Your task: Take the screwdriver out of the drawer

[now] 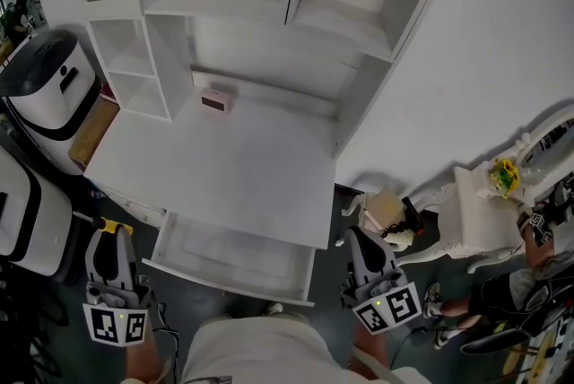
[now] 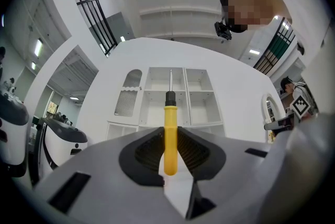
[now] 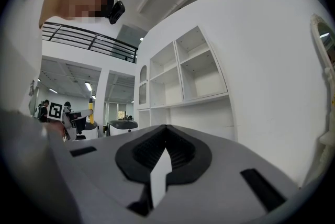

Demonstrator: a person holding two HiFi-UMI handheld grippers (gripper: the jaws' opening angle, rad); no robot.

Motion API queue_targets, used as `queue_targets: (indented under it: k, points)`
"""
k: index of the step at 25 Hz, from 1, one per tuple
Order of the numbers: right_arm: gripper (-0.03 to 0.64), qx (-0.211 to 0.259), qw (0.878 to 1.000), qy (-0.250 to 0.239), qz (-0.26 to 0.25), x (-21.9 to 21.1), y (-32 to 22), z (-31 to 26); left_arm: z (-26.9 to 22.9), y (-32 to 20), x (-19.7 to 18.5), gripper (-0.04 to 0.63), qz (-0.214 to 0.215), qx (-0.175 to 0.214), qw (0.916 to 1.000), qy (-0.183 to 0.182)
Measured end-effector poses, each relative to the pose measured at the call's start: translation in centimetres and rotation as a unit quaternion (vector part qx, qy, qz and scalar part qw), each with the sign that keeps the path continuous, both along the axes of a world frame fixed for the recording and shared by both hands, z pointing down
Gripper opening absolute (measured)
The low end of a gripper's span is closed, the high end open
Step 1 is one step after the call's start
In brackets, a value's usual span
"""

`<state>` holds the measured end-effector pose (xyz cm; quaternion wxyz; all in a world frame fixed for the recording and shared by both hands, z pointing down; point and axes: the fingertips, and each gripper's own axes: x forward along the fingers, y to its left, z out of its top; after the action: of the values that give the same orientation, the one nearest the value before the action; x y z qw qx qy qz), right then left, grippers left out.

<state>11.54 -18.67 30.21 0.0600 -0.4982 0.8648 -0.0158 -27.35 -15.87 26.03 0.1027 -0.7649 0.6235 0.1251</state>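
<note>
Your left gripper point(image 2: 170, 144) is clamped on the yellow handle of the screwdriver point(image 2: 170, 118), shaft pointing forward, held just left of the open drawer point(image 1: 233, 252). Your right gripper point(image 3: 166, 136) is closed and empty. Risk: the smooth handle may pivot or slip if the clamp loosens.

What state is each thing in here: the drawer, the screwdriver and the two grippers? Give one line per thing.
drawer: pulled open below the desk top, nothing visible inside.
screwdriver: out of the drawer, gripped by its yellow handle, shaft pointing forward.
left gripper: shut on the screwdriver.
right gripper: shut, nothing between its jaws.
</note>
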Motion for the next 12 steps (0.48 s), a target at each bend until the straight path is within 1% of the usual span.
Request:
queue_targets:
  k: [12]
  points:
    - [0.009,0.005,1.000,-0.003,-0.009,-1.5,0.1,-0.1,0.5,0.4,-0.3,0.080,0.006,-0.005,1.0000,-0.004]
